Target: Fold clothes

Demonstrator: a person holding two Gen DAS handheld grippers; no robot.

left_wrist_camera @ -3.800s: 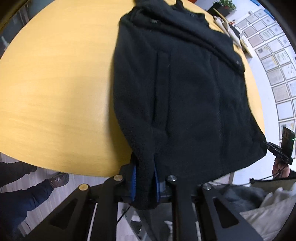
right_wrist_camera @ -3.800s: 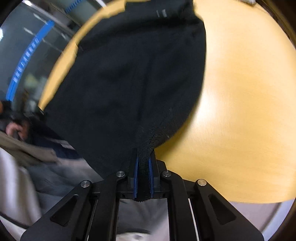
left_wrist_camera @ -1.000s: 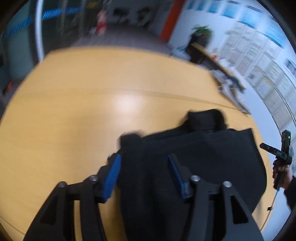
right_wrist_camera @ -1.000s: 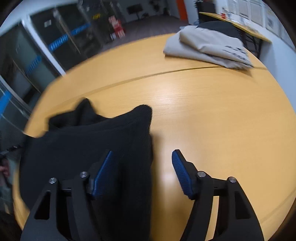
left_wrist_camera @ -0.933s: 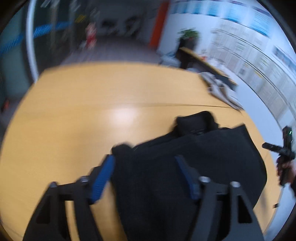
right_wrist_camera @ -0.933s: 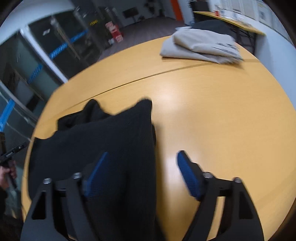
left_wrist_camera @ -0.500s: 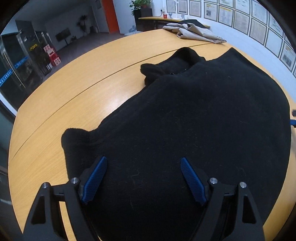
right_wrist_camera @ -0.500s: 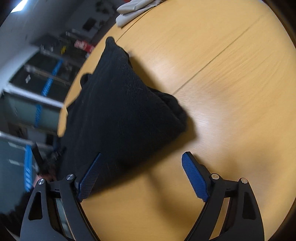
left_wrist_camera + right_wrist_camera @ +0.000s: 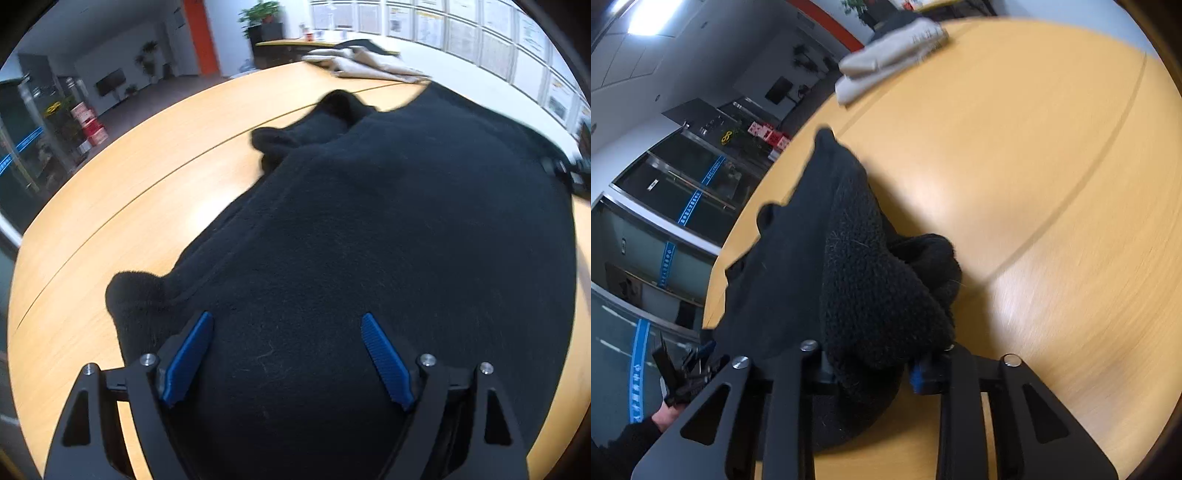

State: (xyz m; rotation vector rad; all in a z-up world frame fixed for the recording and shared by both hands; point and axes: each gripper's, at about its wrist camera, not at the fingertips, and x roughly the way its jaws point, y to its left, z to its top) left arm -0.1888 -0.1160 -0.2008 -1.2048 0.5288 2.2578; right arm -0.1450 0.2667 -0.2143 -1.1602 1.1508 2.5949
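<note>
Black and fuzzy, the fleece jacket point(image 9: 388, 240) lies spread on the yellow wooden table point(image 9: 122, 206). The left gripper point(image 9: 284, 354) hangs over it with its blue pads point(image 9: 188, 354) wide apart, not pinching anything. The right gripper point(image 9: 875, 363) is closing its jaws, and a thick bunch of the jacket's edge sits squeezed between them. A folded grey cloth point(image 9: 890, 48) rests far away on the table.
</note>
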